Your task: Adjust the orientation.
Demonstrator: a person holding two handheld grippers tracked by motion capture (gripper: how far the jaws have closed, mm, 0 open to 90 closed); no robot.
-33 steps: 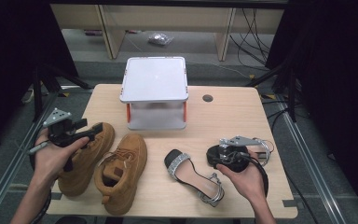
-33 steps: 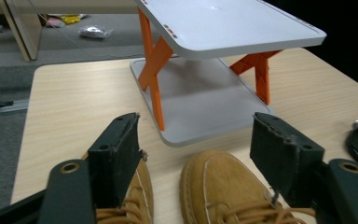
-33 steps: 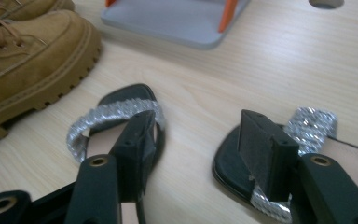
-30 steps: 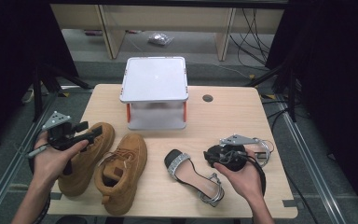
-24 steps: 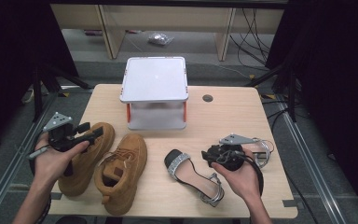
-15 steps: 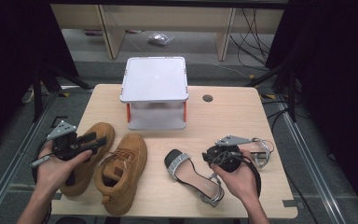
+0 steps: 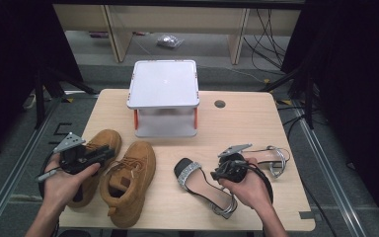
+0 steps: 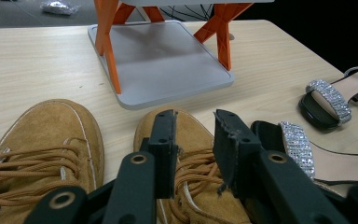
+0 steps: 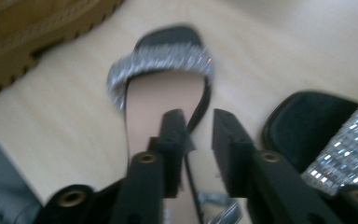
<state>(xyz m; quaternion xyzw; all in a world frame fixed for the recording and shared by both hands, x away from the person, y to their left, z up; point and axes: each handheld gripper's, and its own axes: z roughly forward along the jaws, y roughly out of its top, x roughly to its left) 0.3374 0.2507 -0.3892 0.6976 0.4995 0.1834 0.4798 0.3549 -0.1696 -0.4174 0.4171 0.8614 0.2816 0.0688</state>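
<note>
Two tan suede boots stand at the table's front left, one (image 7: 107,139) beside the other (image 7: 131,180). My left gripper (image 7: 106,154) hovers over them. In the left gripper view its jaws (image 8: 196,122) have just been closing and stand part open above the laces (image 8: 193,158), with nothing pinched. A black sandal with a glitter strap (image 7: 197,180) lies front centre. My right gripper (image 7: 217,174) hangs over it. Its jaws (image 9: 198,116) have just been opening and straddle the sandal's rim (image 9: 158,93) without pressing it. A second sandal (image 7: 271,158) lies to the right.
A grey two-tier stand with orange legs (image 7: 165,84) sits at the table's back centre, its lower tray (image 8: 168,60) just beyond the boots. The wooden table (image 7: 237,123) has a cable hole (image 7: 220,104). A metal frame rail runs along each side.
My left gripper has sunk a little and drifted toward the front over the left boot, its jaws narrower than before. The right gripper has stayed over the sandal.
</note>
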